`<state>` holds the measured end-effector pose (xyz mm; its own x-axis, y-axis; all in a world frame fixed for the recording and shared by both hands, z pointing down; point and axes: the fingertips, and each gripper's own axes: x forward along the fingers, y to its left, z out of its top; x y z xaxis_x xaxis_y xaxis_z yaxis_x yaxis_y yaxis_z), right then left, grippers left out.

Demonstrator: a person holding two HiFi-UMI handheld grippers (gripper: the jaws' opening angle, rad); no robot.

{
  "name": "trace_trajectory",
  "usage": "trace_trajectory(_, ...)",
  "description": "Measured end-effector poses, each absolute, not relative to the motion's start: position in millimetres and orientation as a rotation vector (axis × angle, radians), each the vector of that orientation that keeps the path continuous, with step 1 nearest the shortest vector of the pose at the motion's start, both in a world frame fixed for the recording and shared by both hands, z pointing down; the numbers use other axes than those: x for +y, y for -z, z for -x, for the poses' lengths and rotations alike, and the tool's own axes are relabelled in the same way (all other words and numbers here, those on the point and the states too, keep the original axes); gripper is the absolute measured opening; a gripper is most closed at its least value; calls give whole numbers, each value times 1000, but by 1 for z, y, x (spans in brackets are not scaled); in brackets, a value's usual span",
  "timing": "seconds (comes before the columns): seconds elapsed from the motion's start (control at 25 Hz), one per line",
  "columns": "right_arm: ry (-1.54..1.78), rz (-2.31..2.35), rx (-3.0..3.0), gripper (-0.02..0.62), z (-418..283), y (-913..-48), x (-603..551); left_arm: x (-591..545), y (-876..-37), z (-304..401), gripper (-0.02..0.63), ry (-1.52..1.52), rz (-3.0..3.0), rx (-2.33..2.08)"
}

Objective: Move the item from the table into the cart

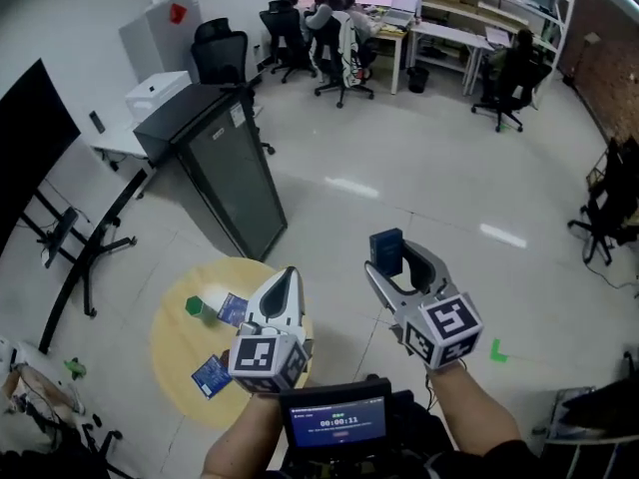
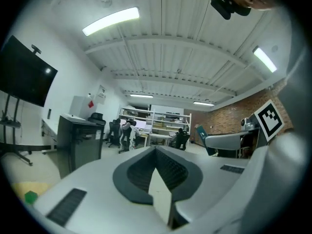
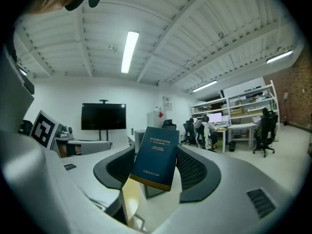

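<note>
Both forearms enter from the bottom edge, side by side, and both grippers point level and forward. The left gripper sits over the near edge of the round yellow wooden table. Its jaws are together with nothing between them. The right gripper is out over the floor, right of the table, jaws apart and clamped on the dark blue rectangular carton.

The pale glossy tiled floor ahead is wide open. A black slant-topped cabinet stands ahead-left, just beyond the table. A black flat screen on a wheeled stand is at far left. Desks with black office chairs and seated people line the far wall, well apart from the grippers.

The carton stands upright between the pads, tilted slightly, off the table. It has white print on its face and a gold band along the lower edge. A small green cube and two blue packets lie on the table.
</note>
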<state>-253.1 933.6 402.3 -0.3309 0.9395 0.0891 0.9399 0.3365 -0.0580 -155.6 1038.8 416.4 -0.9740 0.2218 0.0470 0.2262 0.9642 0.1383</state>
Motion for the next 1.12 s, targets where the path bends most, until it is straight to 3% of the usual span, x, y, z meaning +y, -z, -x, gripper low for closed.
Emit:
trace_trajectory(0.48,-28,1081,-2921,239,364,-368,485,624,-387,343,0,177,-478,-3079)
trace_trajectory(0.8,-37,526,-3091,239,380,-350,94,225,-371,424,0,150,-1066,-2912)
trace_trajectory(1.12,-13,-123,-3157,241,362,-337,-180,-63,-368,460,0,138,-1588,-2623)
